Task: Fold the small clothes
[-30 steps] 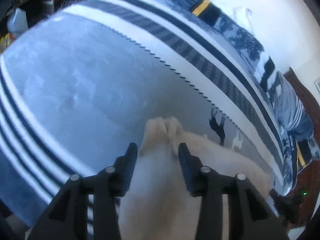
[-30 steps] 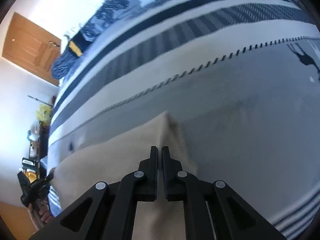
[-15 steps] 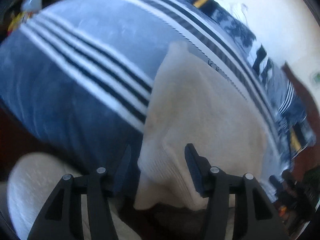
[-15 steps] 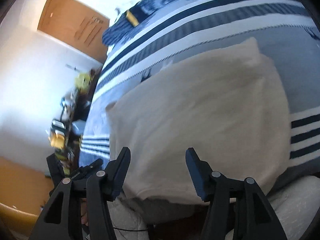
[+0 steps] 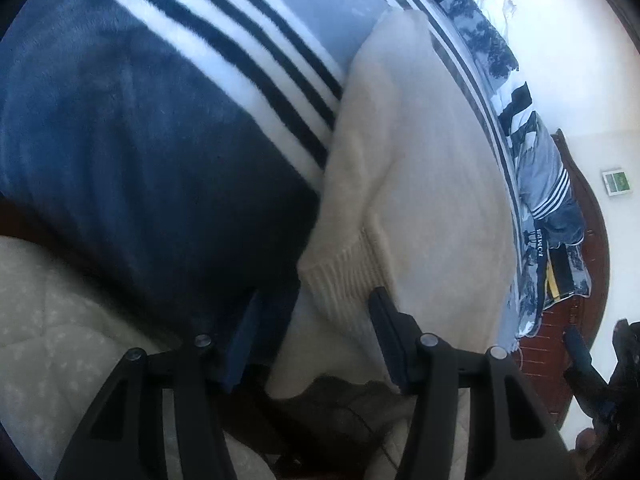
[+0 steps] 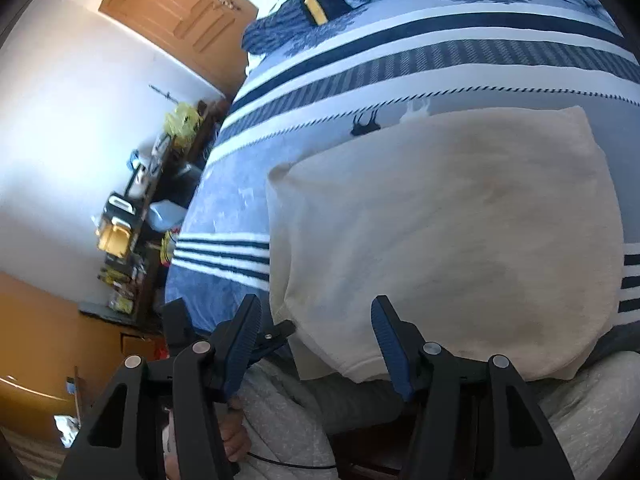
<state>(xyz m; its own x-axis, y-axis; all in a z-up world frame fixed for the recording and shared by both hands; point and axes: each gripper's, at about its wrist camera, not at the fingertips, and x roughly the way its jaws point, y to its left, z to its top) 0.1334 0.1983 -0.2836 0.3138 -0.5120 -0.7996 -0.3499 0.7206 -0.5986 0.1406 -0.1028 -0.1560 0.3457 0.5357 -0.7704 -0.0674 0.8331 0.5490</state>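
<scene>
Striped blue blanket (image 6: 400,76) | cream garment (image 6: 460,232) flat | wooden door (image 6: 176,16)

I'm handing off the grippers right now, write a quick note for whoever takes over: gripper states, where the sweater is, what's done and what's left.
Left gripper: open, nothing held; jaws have just been opening, its tips above the ribbed cuff of the sweater.
Right gripper: open, nothing held; jaws have just been opening, poised over the sweater's near hem.
Cream sweater: lies flat on the striped blue blanket at the bed's near edge, released by both grippers.
Done: one fold looks laid, with a sleeve turned in along the left side.
Left: probably a further fold to make it compact; whether other clothes wait cannot be told.
</scene>
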